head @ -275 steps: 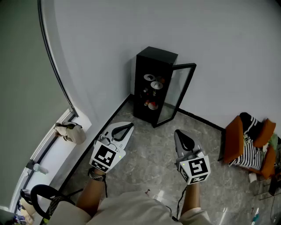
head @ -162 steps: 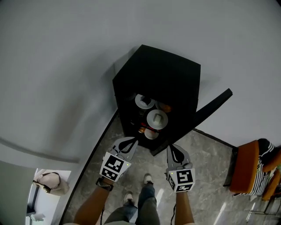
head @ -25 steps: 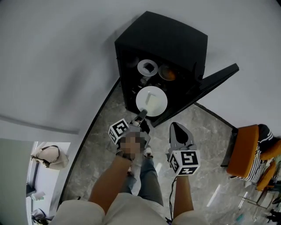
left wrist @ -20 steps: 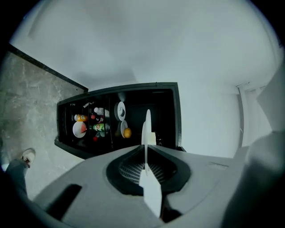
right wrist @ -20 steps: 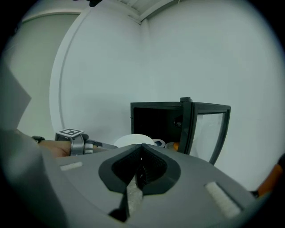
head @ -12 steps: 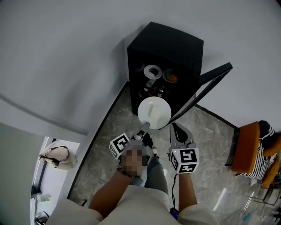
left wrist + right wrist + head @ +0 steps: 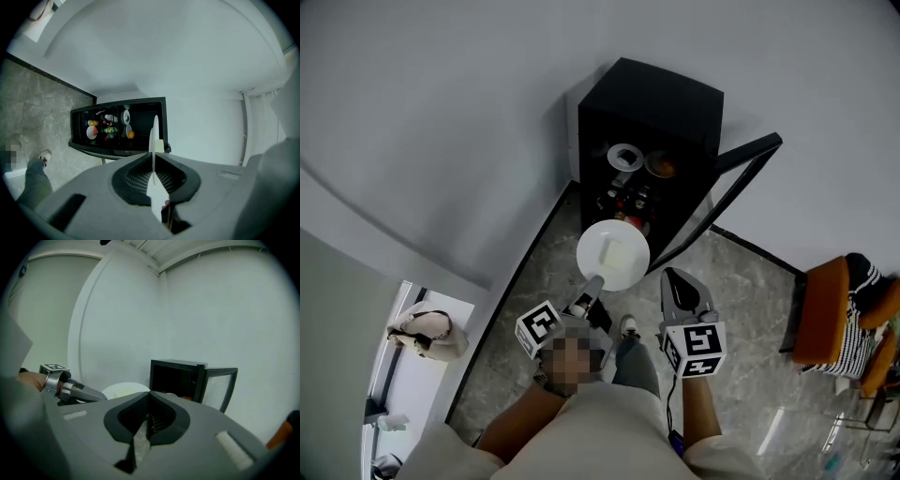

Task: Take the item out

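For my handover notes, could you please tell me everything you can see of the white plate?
The white plate is round, smooth and plain, perhaps ceramic or plastic. It is held roughly level in the air above the stone floor, outside and in front of the open black cabinet. A small pale, squarish block rests near its centre. The left tongs are shut on its near rim; in the left gripper view it appears edge-on between the jaws. Nothing else touches it.
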A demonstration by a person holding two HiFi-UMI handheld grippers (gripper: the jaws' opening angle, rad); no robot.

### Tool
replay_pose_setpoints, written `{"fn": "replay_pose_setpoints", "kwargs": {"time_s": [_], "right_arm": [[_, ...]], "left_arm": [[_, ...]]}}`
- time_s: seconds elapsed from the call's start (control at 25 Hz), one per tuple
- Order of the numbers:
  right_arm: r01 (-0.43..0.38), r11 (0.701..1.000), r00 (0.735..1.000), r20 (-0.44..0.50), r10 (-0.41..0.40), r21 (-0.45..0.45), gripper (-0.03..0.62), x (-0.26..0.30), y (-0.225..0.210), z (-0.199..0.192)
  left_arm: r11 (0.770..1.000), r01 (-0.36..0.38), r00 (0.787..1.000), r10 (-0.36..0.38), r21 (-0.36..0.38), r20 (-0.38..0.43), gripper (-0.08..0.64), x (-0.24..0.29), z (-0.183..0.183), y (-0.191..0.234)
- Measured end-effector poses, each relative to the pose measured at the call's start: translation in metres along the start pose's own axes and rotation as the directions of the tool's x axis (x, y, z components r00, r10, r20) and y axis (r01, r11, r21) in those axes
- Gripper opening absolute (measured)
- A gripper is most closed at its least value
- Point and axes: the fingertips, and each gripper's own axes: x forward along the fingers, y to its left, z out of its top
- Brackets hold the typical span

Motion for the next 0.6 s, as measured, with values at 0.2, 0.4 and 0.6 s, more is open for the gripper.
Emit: {"fn": "replay_pose_setpoints", "kwargs": {"time_s": [0.2,0.4,0.6], "right_arm": [[-0.015,1.000,1.000,0.013,0.015,-0.023,0.008,-0.010,0.020,0.007],[-0.015,0.999,1.000,0.023,0.016,-0.044,0.008,-0.018,0.028,0.013],[-0.018,0.998,1.000,0.014,0.019,-0.058,0.006,-0.021,0.033,0.011]], "left_arm": [[1.000,0.011,1.000,-0.011,0.010,-0.013,0.009,-0.020,-0.005,-0.011],[0.999,0.032,0.999,-0.031,0.030,-0.028,0.009,-0.029,-0.011,-0.023],[0.999,0.038,0.998,-0.037,0.027,-0.040,0.009,-0.032,-0.018,-0.027]]}}
